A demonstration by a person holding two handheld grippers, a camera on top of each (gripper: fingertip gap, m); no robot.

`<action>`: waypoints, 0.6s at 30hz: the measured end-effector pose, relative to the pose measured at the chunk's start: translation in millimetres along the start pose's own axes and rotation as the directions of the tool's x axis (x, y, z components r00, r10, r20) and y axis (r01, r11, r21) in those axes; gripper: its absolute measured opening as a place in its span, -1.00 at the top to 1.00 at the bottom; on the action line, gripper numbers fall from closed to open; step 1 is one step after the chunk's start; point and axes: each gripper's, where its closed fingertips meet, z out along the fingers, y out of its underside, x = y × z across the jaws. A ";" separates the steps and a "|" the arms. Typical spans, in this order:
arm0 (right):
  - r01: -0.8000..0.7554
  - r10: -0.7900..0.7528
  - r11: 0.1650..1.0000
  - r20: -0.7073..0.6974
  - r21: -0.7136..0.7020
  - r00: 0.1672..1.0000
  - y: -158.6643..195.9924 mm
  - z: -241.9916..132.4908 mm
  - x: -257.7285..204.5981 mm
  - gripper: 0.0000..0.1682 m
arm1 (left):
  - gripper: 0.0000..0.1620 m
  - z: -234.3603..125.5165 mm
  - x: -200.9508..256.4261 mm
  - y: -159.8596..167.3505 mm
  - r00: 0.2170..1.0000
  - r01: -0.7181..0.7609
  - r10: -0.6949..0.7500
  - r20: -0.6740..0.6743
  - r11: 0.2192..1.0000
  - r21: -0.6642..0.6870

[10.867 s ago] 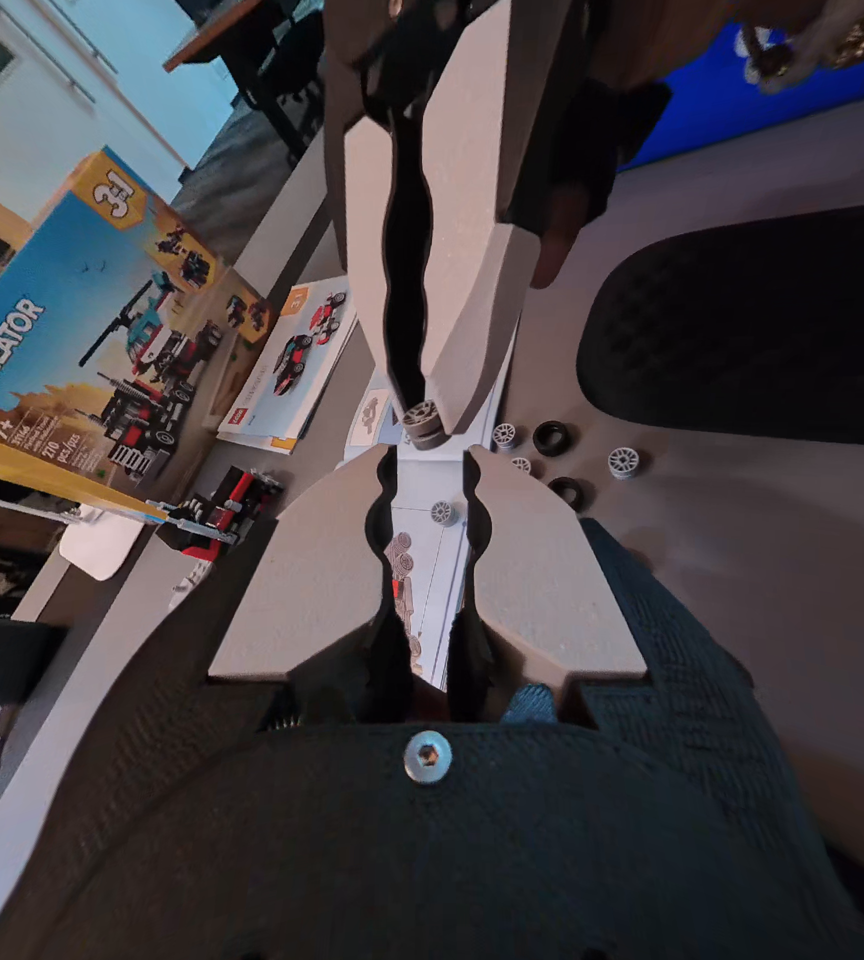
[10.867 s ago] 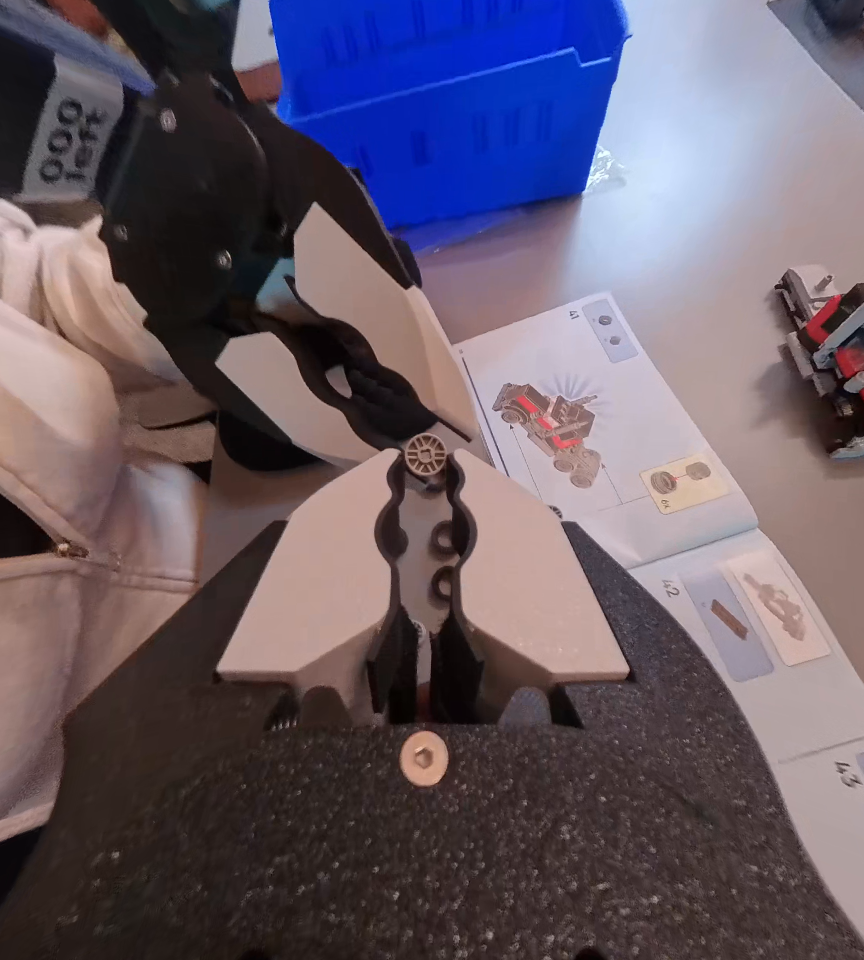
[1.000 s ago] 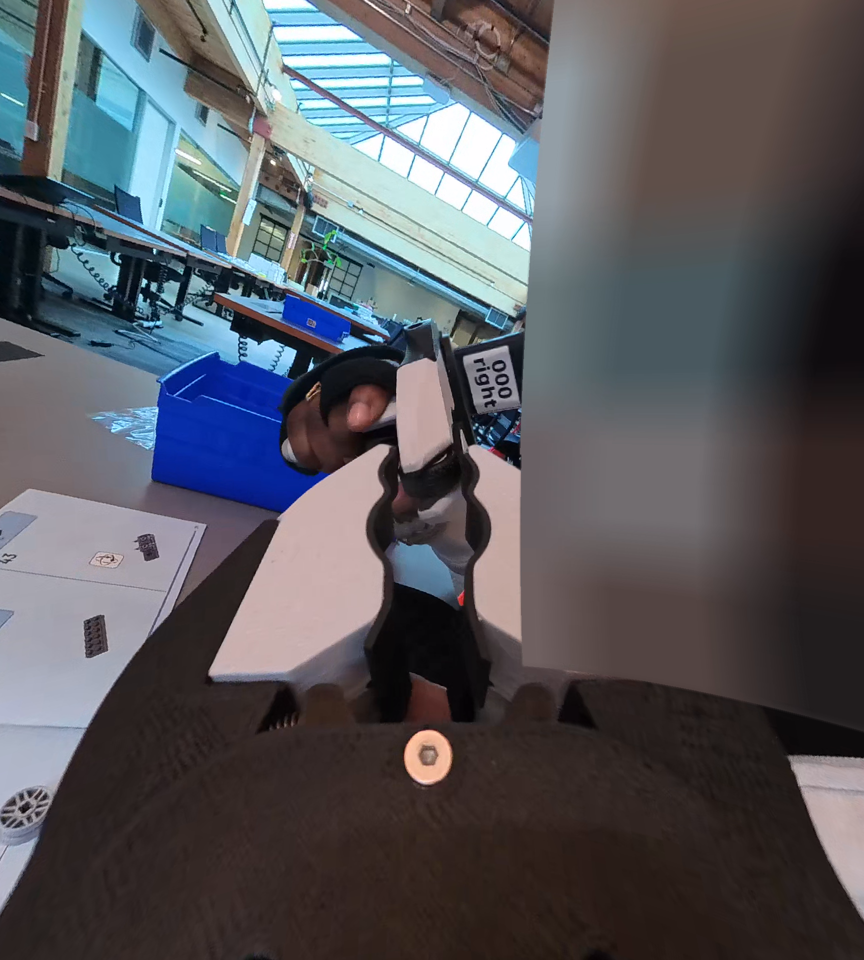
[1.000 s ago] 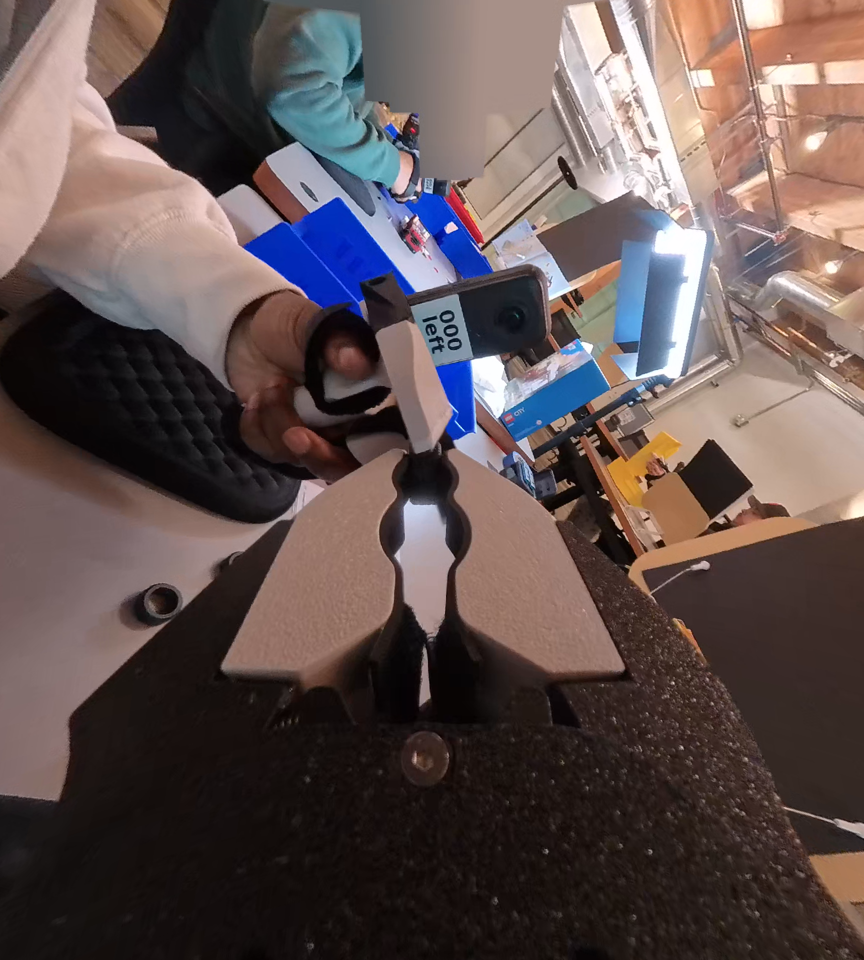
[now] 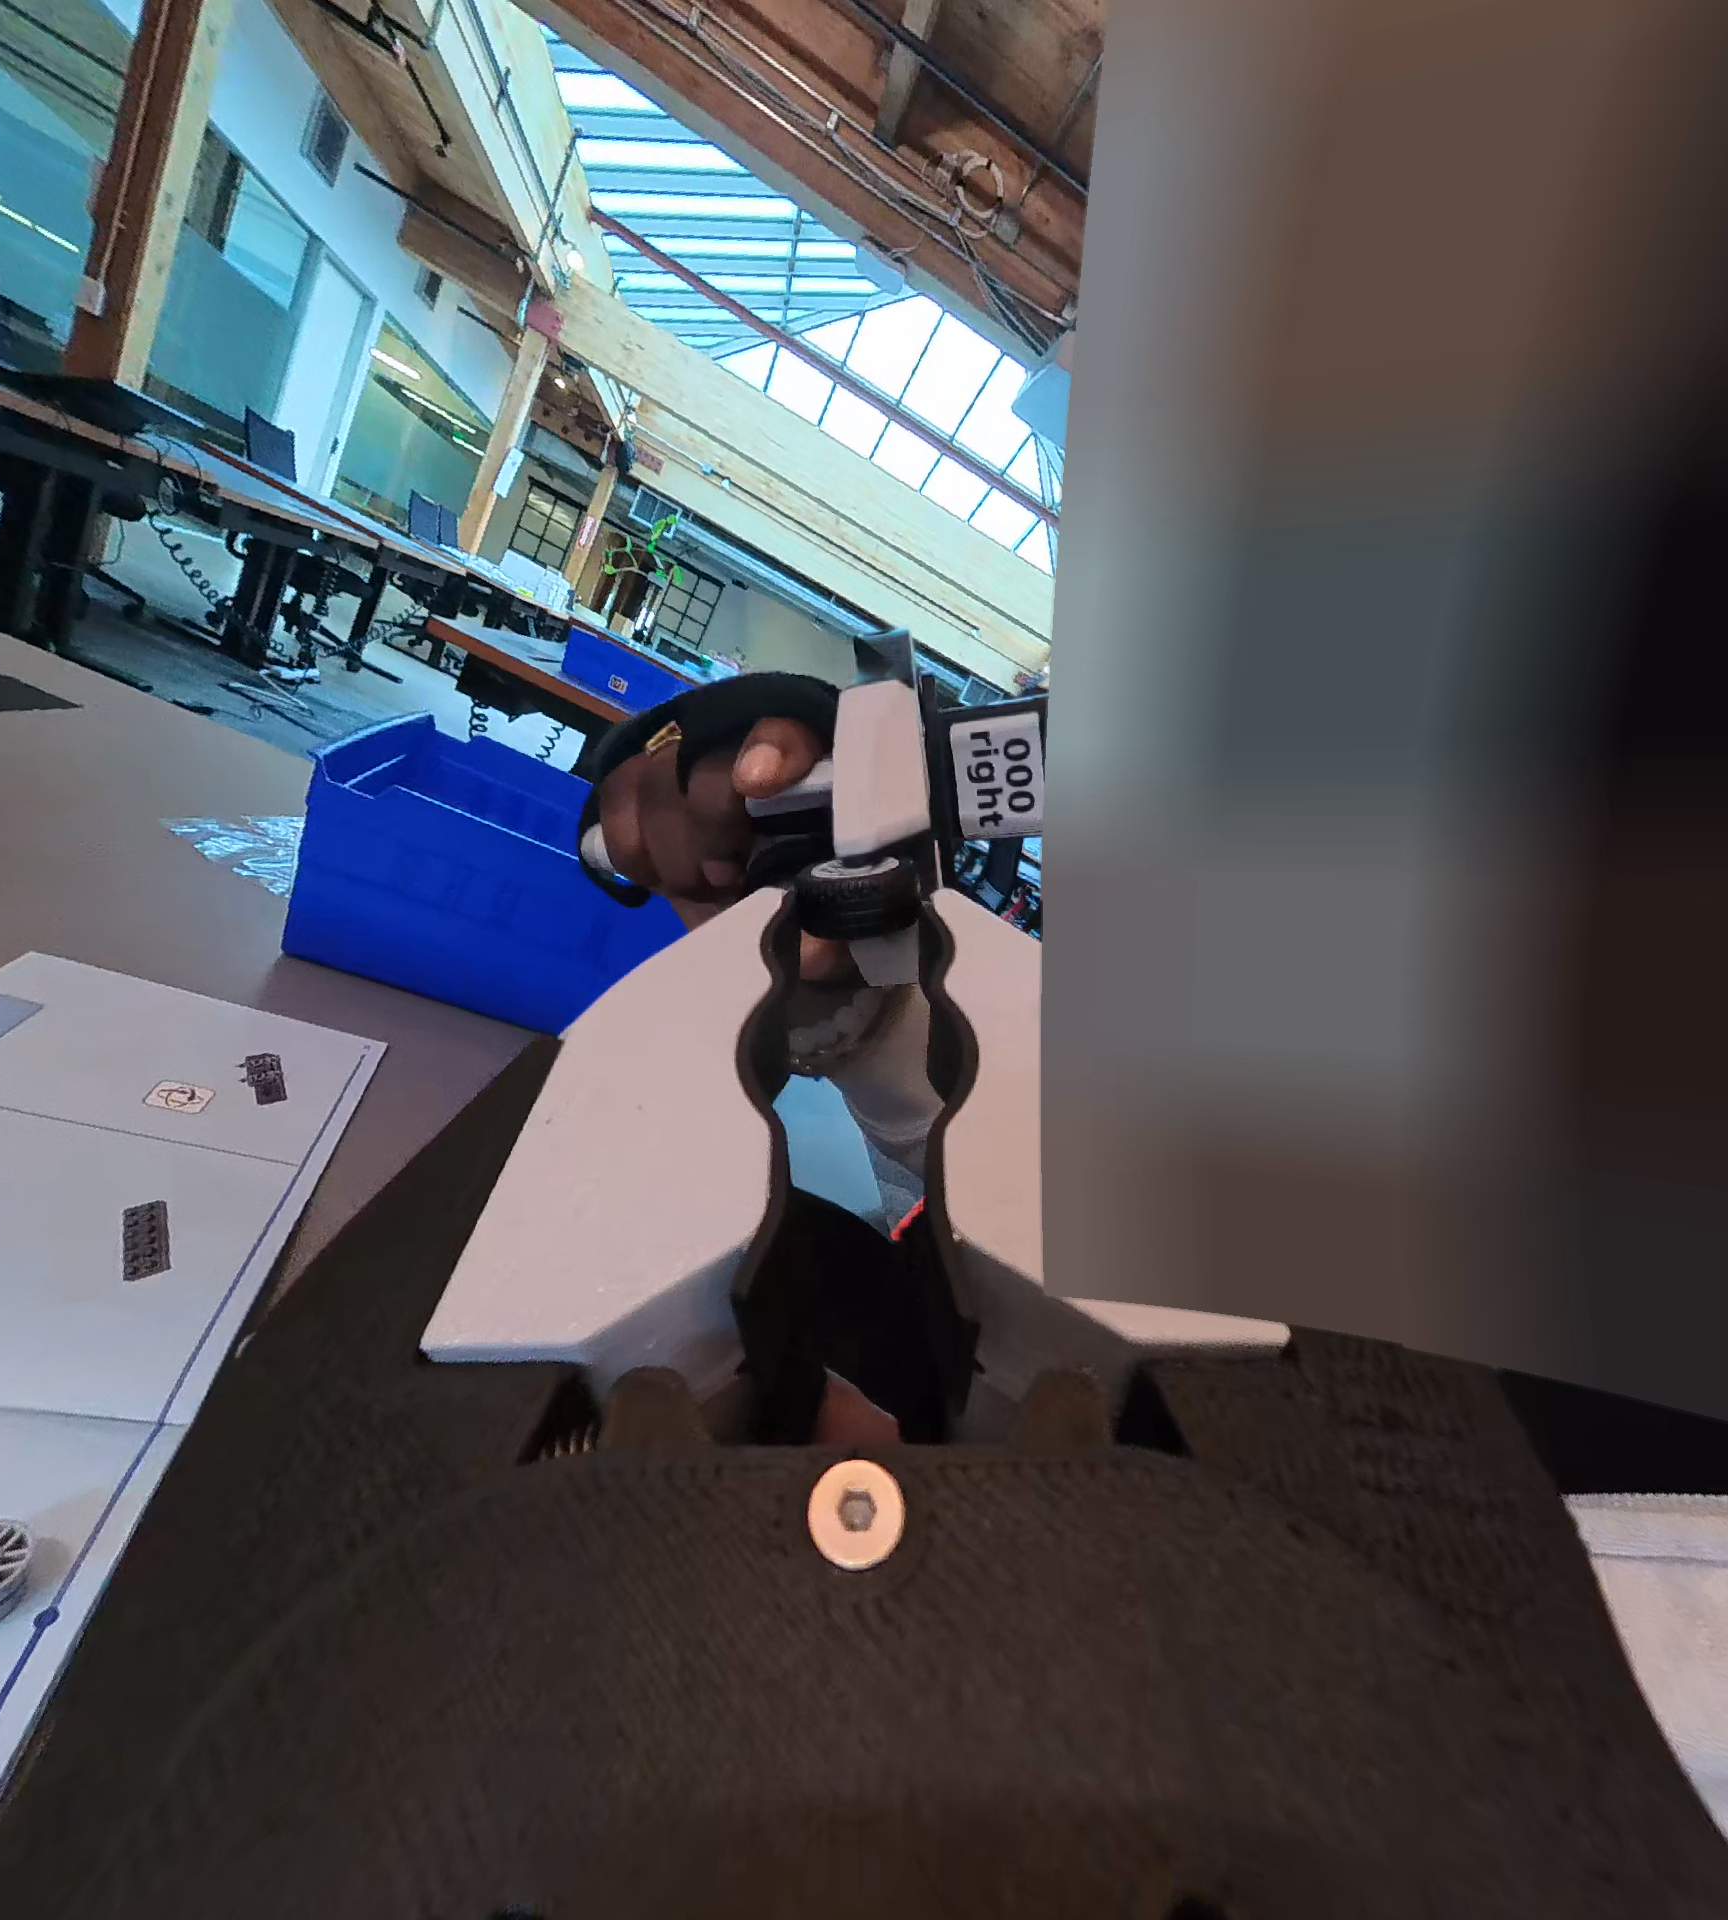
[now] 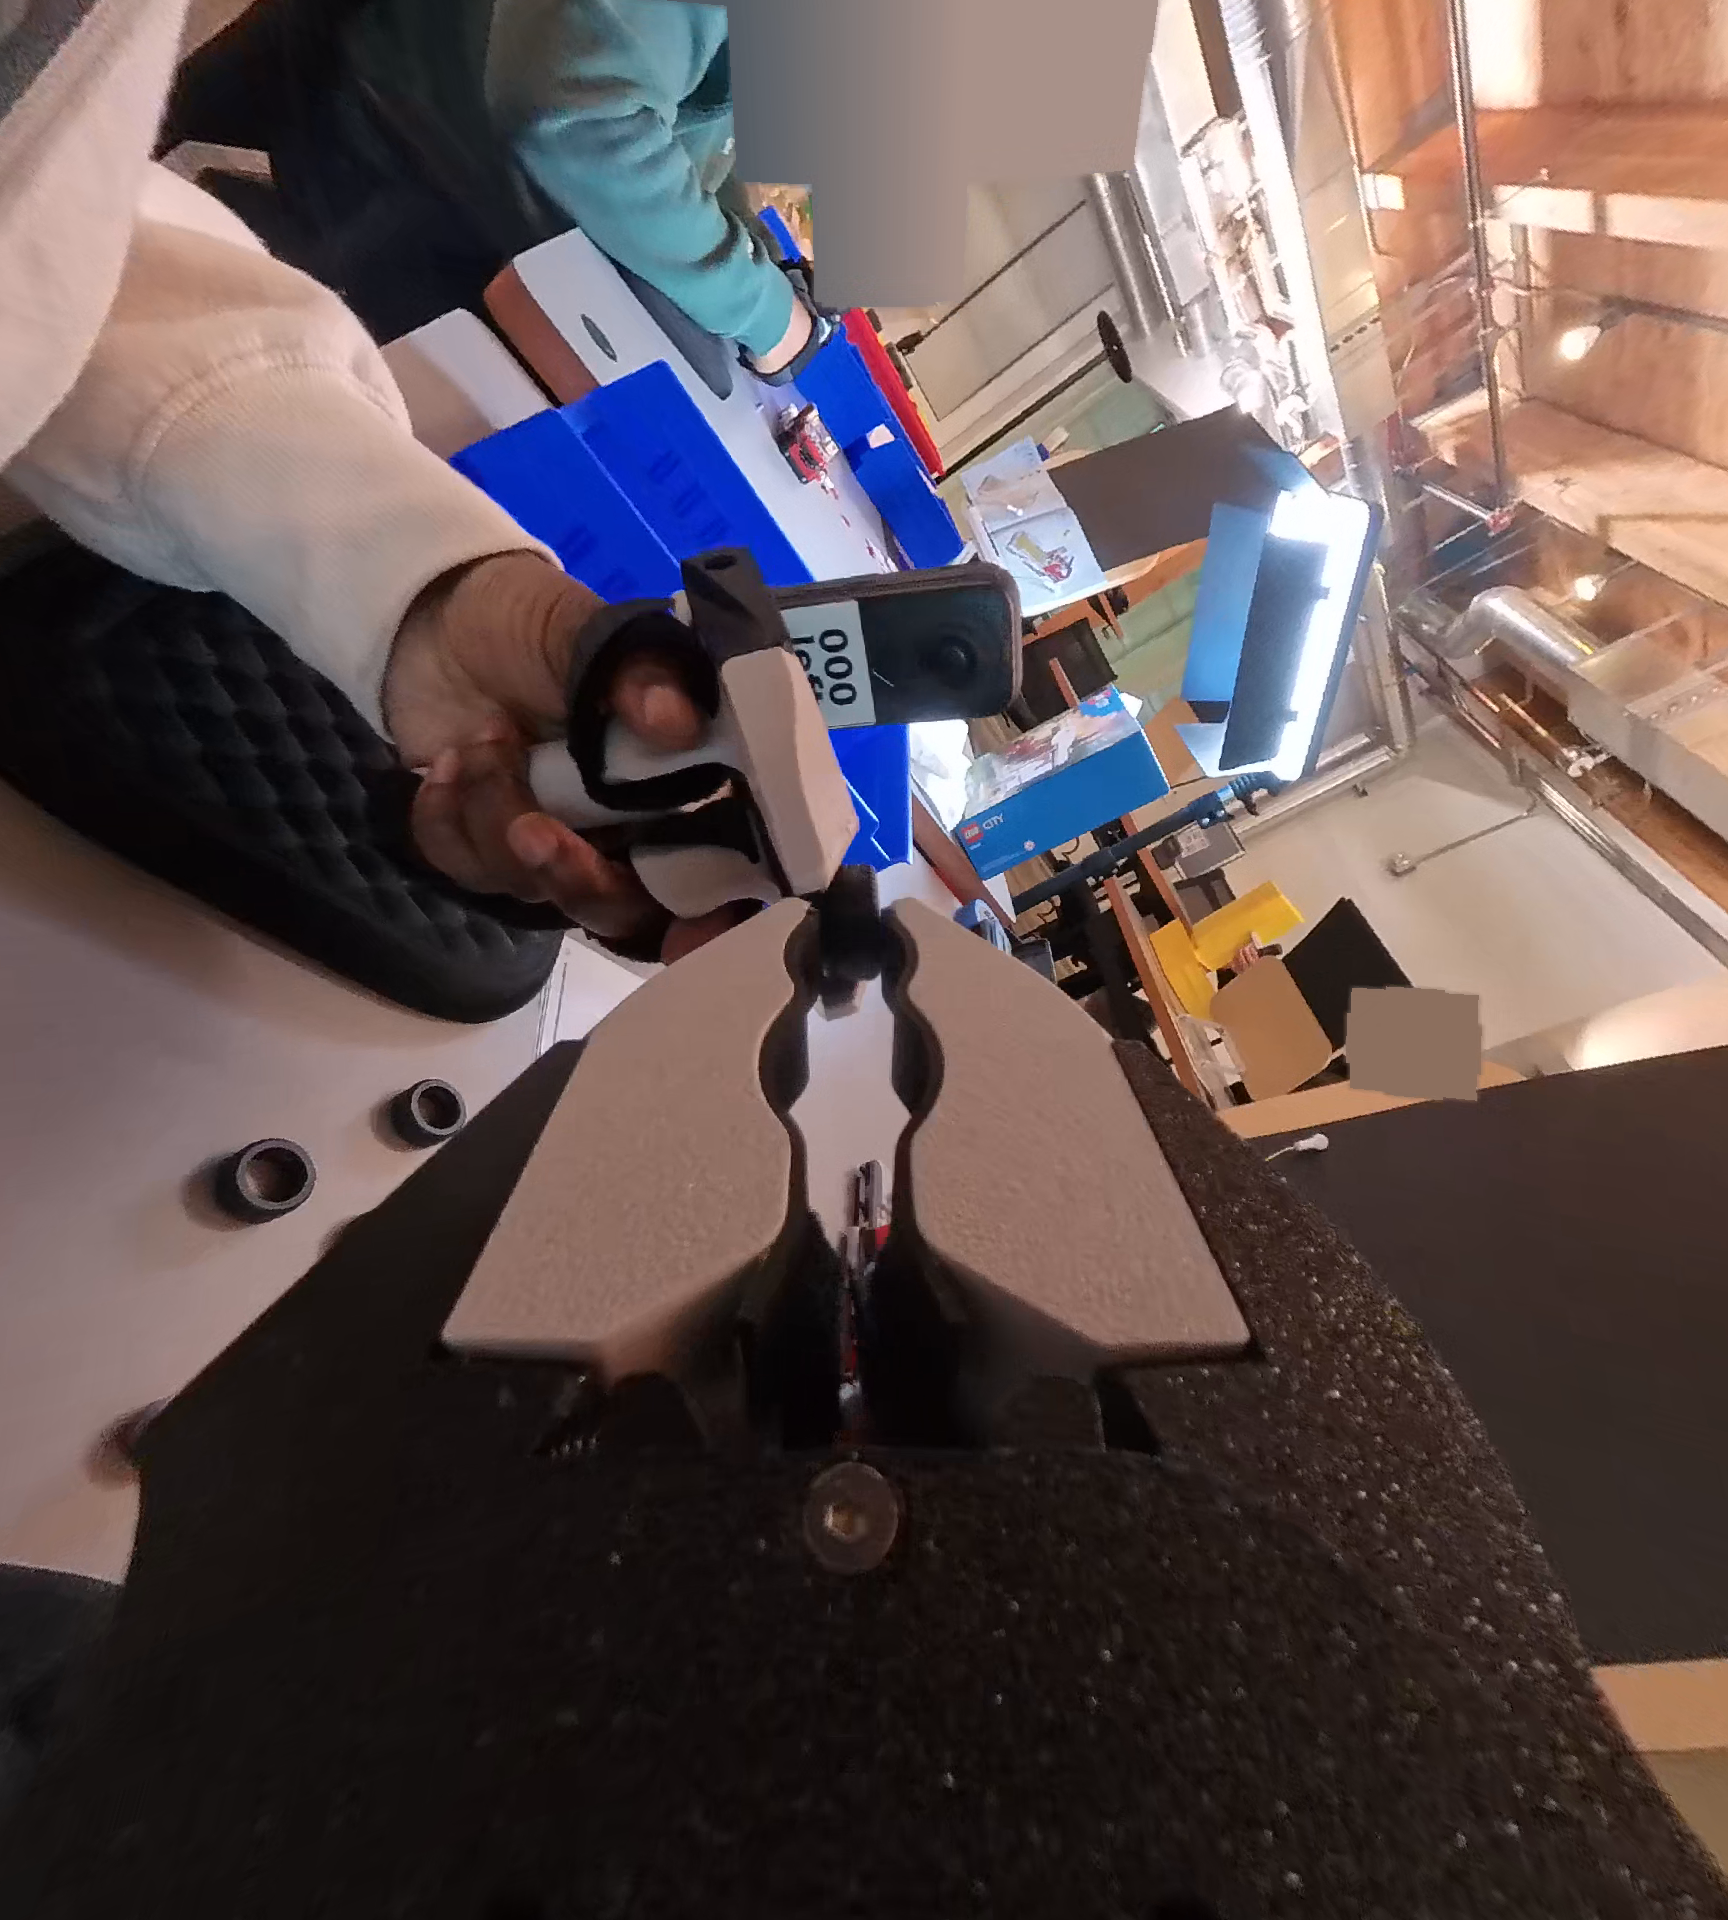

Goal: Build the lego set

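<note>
Raised tip-to-tip, left hand-held gripper [image 5: 855, 902] pinches a black tyre [image 5: 857, 900]; right hand-held gripper [image 6: 844, 951] clamps its hub.

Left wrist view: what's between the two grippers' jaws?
A wheel, black tyre on grey rim, sits in the left gripper's jaws; the right gripper meets it from above. Left wrist view shows it.

We are in a big open office that looks like a workshop. We see long desks [image 5: 247, 499] with chairs [image 5: 268, 447], wooden roof beams [image 5: 798, 114], skylights [image 5: 901, 364], and blue bins [image 5: 455, 862] on the tables.
</note>
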 end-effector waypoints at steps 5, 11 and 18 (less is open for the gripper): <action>-0.089 0.089 0.996 0.034 0.002 0.995 1.8 0.4 -2.2 0.88 | 0.73 -0.8 -1.3 1.8 1.000 -0.004 0.004 0.021 1.000 -0.028; -0.169 0.169 0.986 0.025 0.009 0.985 1.0 2.5 -4.2 0.88 | 0.73 -3.4 -0.4 2.5 1.000 0.004 -0.003 0.027 0.999 -0.053; -0.281 0.280 0.960 0.044 0.011 0.959 10.2 5.1 -13.3 0.88 | 0.72 -8.0 -7.1 11.7 0.997 0.050 -0.046 0.055 0.996 -0.076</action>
